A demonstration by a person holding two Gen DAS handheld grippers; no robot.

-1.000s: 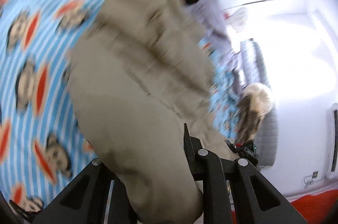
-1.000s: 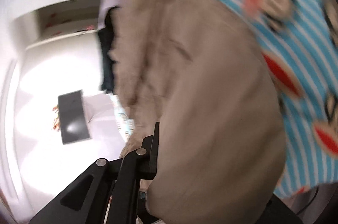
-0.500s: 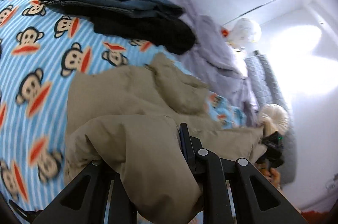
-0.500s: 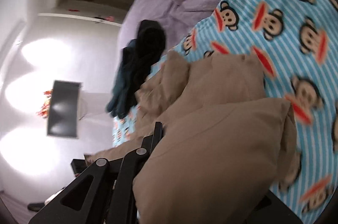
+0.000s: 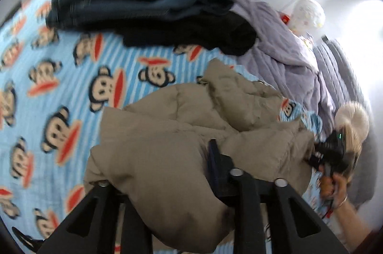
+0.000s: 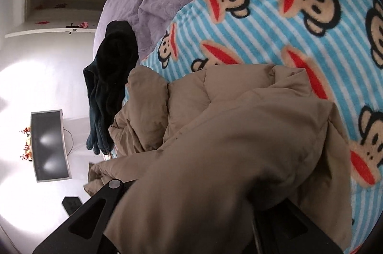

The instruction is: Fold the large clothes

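Jaws of the left gripper (image 5: 167, 184) are opening with a thick fold of the tan puffer jacket (image 5: 182, 134) between them, while the right gripper (image 6: 215, 210) stays clamped on the jacket's other edge, buried under its fabric. A second ago the jacket hung stretched and blurred in the air; now it lies doubled over on the monkey-print blanket (image 5: 59, 91), so a fold seems just laid and the left release begun. The jacket is matte, quilted and puffy, bulging in soft lumps; beyond it lie folded jeans (image 5: 134, 2) on a black garment, beside a plush lilac cover (image 5: 282, 48).
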